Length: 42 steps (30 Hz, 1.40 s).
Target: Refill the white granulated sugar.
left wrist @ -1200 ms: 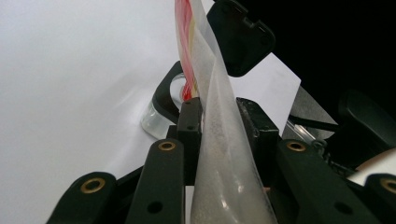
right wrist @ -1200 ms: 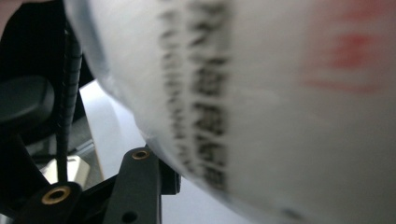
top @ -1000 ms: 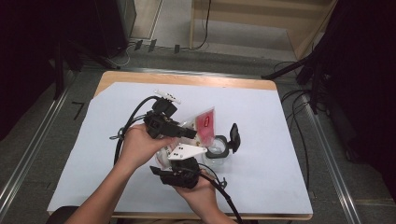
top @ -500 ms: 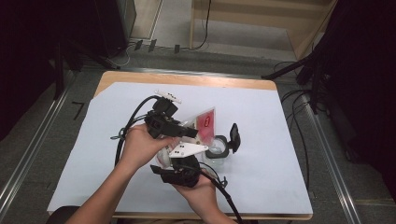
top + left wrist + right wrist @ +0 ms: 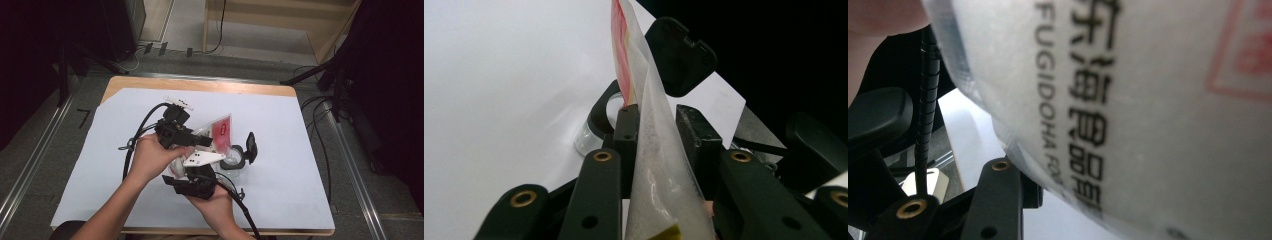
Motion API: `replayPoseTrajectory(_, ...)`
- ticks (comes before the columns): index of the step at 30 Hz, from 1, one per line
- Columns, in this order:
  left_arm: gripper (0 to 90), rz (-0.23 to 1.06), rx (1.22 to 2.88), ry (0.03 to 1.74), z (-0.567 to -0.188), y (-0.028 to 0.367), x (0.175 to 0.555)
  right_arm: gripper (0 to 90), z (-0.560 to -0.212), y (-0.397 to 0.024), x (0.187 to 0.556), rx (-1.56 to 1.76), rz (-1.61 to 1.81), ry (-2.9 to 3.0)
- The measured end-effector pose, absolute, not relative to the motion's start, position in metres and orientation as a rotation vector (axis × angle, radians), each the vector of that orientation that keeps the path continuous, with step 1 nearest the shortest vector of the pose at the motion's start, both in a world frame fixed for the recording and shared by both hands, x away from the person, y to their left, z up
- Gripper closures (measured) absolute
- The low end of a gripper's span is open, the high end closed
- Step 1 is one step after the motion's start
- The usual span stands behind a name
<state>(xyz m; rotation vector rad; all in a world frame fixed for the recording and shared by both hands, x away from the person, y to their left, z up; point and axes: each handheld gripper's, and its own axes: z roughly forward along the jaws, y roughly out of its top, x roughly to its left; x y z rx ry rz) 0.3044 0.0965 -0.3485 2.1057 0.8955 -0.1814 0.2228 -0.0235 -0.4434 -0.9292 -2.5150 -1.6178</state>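
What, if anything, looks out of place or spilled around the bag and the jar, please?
Nothing looks spilled. The plastic bag, pinched between the jaws of the left tool, is tilted over the open jar, whose black hinged lid stands flipped up. The white sheet covering the table shows no loose grains.

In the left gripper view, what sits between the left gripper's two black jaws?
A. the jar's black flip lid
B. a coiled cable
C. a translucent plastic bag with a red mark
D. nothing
C: in the left gripper view the translucent plastic bag stands upright between the jaws of the left gripper, its red-marked top rising above them; the clear jar with its black lid open lies behind.
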Motion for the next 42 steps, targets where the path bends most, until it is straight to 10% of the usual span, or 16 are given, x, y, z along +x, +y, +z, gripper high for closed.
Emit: replayPoseTrajectory(42, 74.5, -0.182, 2.104, 0.9, -0.3464, 0.0952, 0.3056, 61.4, -0.4414, -0.0202, 0.2188, -0.89, -1.621, -2.566)
